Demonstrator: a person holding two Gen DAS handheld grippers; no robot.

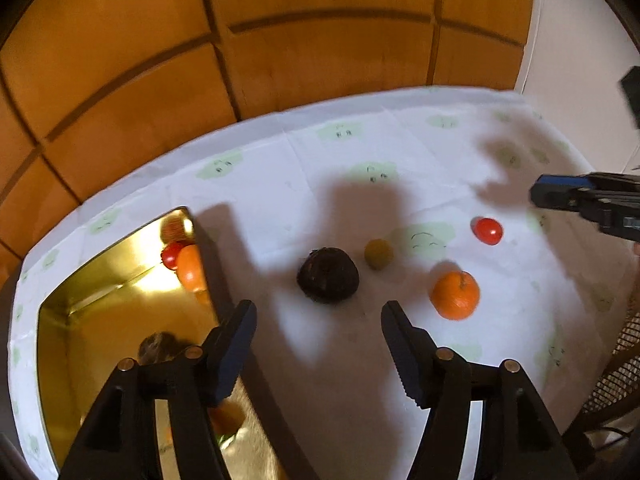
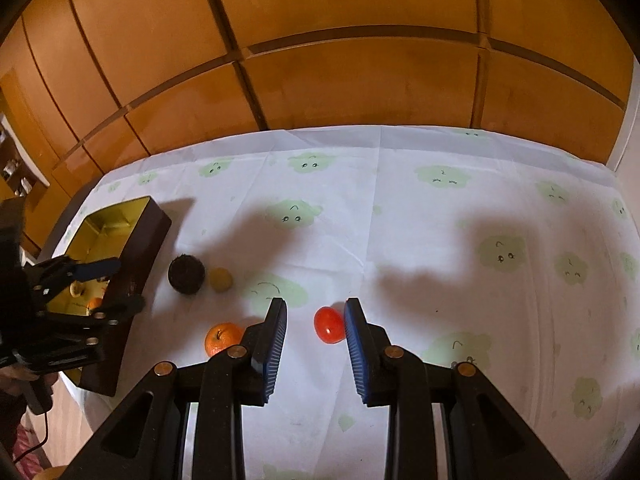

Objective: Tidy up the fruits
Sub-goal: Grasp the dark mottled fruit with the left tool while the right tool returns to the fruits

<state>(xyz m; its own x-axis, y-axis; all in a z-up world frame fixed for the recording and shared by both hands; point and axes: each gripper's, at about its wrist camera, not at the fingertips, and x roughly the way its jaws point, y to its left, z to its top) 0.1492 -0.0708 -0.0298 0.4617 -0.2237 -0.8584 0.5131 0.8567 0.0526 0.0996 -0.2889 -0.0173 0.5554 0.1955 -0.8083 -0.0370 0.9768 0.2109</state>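
A dark round fruit (image 1: 328, 275), a small yellow-green fruit (image 1: 378, 253), an orange (image 1: 455, 295) and a red tomato (image 1: 487, 231) lie on the white tablecloth. My left gripper (image 1: 319, 312) is open and empty, just short of the dark fruit, beside the gold-lined box (image 1: 120, 264). The box holds a tomato and an orange. My right gripper (image 2: 315, 312) is open, with the tomato (image 2: 329, 325) between its fingertips, close to the right finger. The orange (image 2: 223, 338) lies left of it. The dark fruit (image 2: 186, 274) and yellow fruit (image 2: 221, 279) lie farther back.
The box (image 2: 136, 248) stands at the table's left edge, with my left gripper (image 2: 116, 284) over it in the right wrist view. Wooden cabinet panels (image 2: 320, 60) rise behind the table. A wicker chair (image 1: 620, 372) stands at the right.
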